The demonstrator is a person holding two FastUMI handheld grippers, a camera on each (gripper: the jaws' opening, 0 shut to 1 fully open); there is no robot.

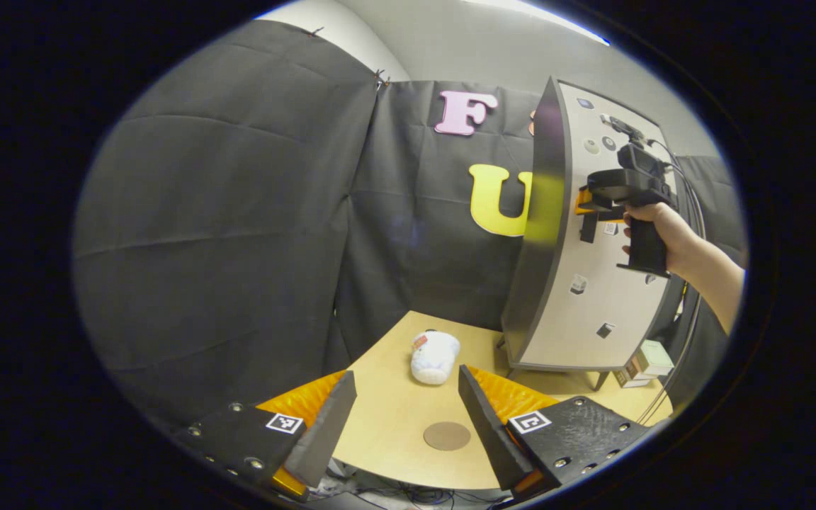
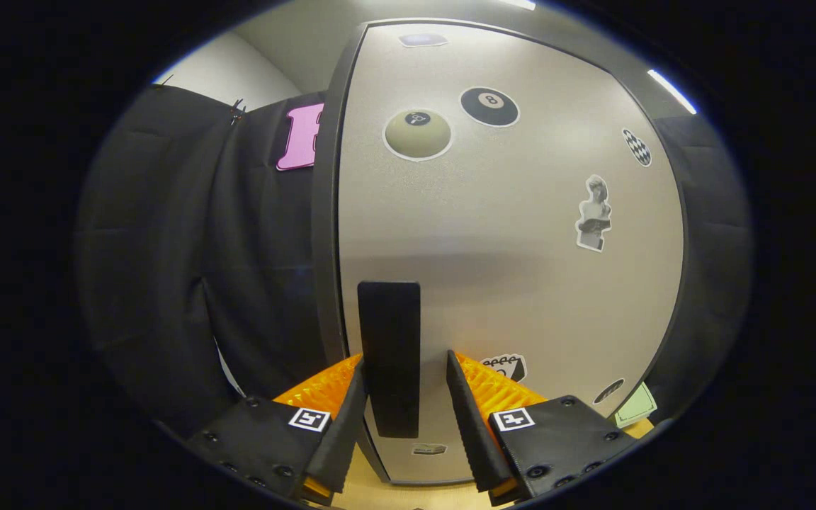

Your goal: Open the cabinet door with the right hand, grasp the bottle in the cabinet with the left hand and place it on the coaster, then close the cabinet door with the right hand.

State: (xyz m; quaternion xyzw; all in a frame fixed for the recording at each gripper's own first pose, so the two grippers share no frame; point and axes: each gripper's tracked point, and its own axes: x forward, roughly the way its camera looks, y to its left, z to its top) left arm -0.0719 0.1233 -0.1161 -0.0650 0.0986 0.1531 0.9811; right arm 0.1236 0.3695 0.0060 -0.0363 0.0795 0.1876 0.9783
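Your right gripper point(image 2: 399, 404) sits right up against the cabinet door point(image 2: 507, 248), with the dark upright handle point(image 2: 389, 354) standing between its two fingers; the handle's long axis runs vertically, in line with the gap. The left finger lies against the handle's edge, but a sliver of door shows between the handle and the right finger, so you are around the handle, not yet clamped on it. In the left gripper view the cabinet point(image 1: 578, 283) stands at the far right of the table point(image 1: 387, 425), and your hand point(image 1: 663, 234) holds that gripper level at handle height. The door looks shut, so the bottle is hidden behind it and you cannot place it yet. Your left gripper point(image 1: 404, 418) hangs low over the table's near edge, fingers wide apart and empty, with the round coaster point(image 1: 447, 435) lying between them and a small white plush toy point(image 1: 435, 356) just beyond. The pull will likely have to swing the door toward you.
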